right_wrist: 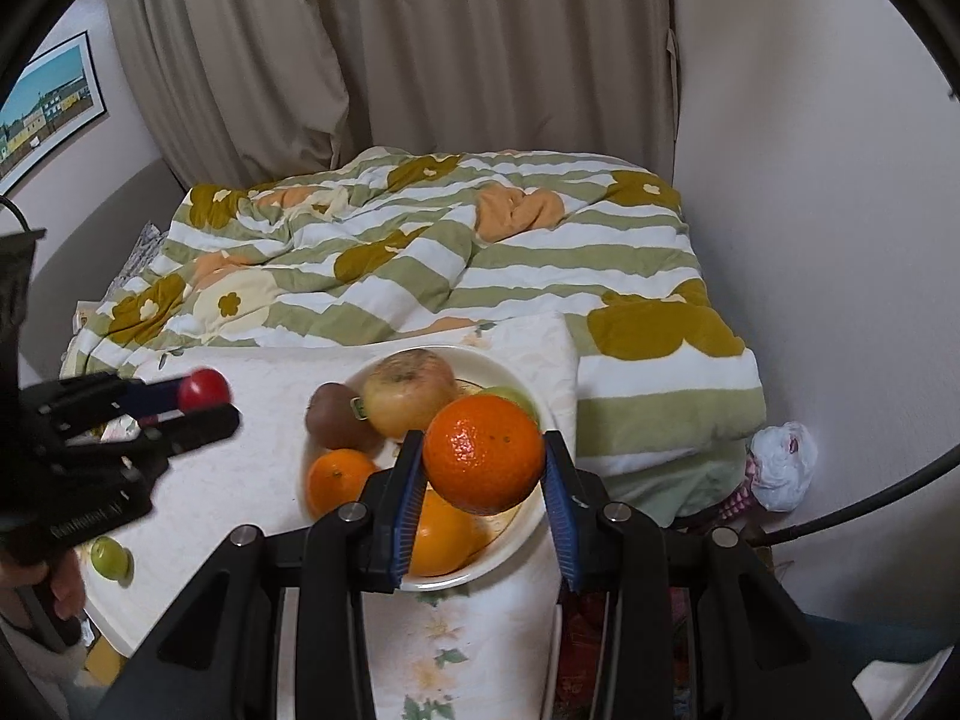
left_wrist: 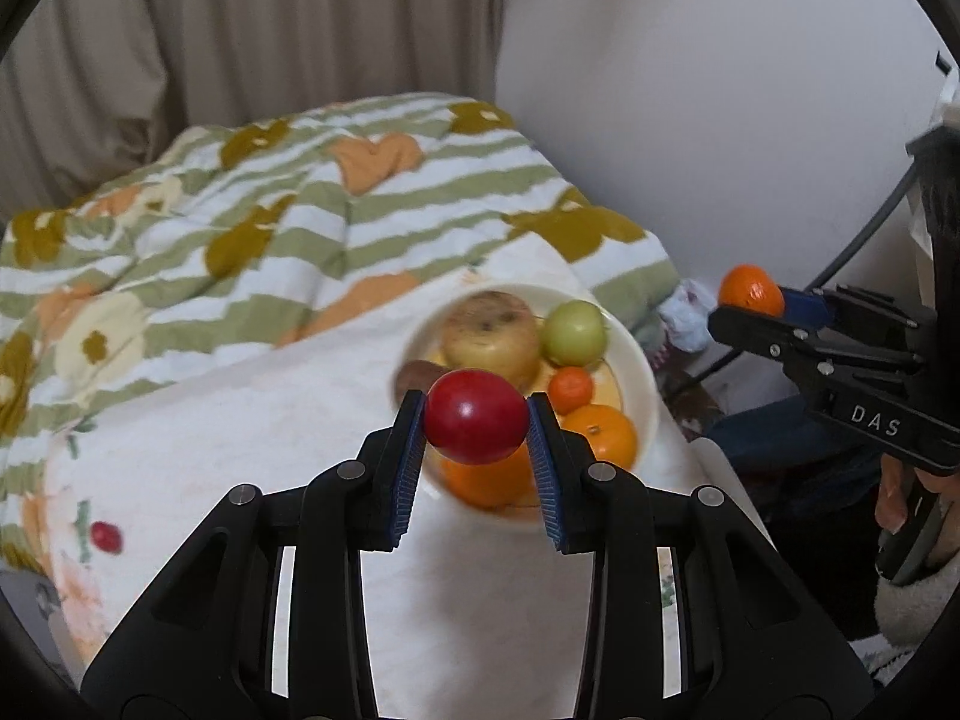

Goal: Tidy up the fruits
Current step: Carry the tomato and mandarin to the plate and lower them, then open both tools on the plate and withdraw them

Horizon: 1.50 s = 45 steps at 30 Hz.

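Two fruits are in the air at once, each pinched between blue ribbed pads above a cream bowl [right_wrist: 543,414] that sits on a tabletop [right_wrist: 252,468] under a pale floral cloth. The left gripper [left_wrist: 477,420] is clamped across the widest part of a small red plum-like fruit [left_wrist: 477,416], the pads meeting it on opposite flanks; its skin looks smooth and glossy, so I judge it light but slick and easy to bruise, best held at the equator with gentle pressure. The right gripper [right_wrist: 485,462] is closed the same way on a mandarin orange [right_wrist: 483,455], whose dimpled peel should give better friction and a little cushion, though hard squeezing could split the segments. In the bowl lie a large yellowish apple [right_wrist: 409,395], a brown kiwi [right_wrist: 337,423], a partly hidden green fruit [left_wrist: 573,333], a small orange [right_wrist: 339,479] and a larger orange [right_wrist: 441,537] low under the gripper. One green fruit [right_wrist: 110,558] lies loose on the cloth near the tabletop's left edge, and a small red fruit [left_wrist: 105,537] rests there too. Round shapes like these will roll if released on the flat cloth.
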### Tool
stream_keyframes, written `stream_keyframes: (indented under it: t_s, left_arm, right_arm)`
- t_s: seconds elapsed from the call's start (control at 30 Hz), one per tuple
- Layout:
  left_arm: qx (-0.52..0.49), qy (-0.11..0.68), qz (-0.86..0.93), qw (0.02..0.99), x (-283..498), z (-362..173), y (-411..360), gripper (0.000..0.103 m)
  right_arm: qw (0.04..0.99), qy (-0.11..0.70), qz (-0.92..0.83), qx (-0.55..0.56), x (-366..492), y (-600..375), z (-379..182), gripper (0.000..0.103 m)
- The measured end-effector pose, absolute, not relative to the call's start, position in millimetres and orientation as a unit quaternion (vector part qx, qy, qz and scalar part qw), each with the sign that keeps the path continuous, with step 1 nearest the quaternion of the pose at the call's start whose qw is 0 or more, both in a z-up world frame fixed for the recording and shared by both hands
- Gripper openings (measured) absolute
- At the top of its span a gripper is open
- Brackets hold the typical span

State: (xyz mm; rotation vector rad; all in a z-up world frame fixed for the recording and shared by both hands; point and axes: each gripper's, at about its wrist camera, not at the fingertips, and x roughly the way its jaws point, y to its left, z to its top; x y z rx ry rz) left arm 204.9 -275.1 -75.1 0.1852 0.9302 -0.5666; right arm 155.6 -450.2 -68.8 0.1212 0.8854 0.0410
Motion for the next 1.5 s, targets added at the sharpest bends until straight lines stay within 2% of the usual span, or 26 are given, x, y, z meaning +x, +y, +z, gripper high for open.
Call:
stream_keyframes:
  t_s: [0.43,0.73,0.77,0.8,0.83,0.87,1.23,1.5]
  left_arm:
    - [0.133,0.487,-0.304,0.808,232.1,-124.5,-323.0,0.041]
    - [0.164,0.498,-0.301,0.797,239.1,-135.0,-328.3,0.042]
    - [0.167,0.496,-0.300,0.797,238.5,-133.9,-328.1,0.044]
    - [0.169,0.495,-0.300,0.798,237.9,-132.5,-327.3,0.058]
    - [0.169,0.494,-0.301,0.798,237.5,-131.2,-325.9,0.075]
    - [0.166,0.491,-0.303,0.799,236.8,-129.5,-324.0,0.103]
    - [0.156,0.489,-0.264,0.817,230.1,-112.4,-294.1,0.103]
    - [0.153,0.482,-0.212,0.836,218.3,-98.4,-265.8,0.103]
  right_arm:
    - [0.888,0.444,-0.010,0.116,159.6,-468.8,-100.1,0.035]
    - [0.889,0.441,-0.017,0.127,161.2,-461.7,-100.7,0.035]
    - [0.889,0.440,-0.017,0.128,160.6,-463.0,-100.7,0.035]
    - [0.888,0.440,-0.018,0.129,160.3,-463.6,-100.2,0.035]
    - [0.888,0.441,-0.019,0.130,160.5,-464.4,-100.2,0.035]
    - [0.888,0.441,-0.019,0.131,160.5,-464.9,-99.7,0.035]
    - [0.884,0.453,-0.003,0.113,164.4,-461.9,-102.3,0.035]
    - [0.877,0.469,0.027,0.096,171.9,-461.8,-127.6,0.035]
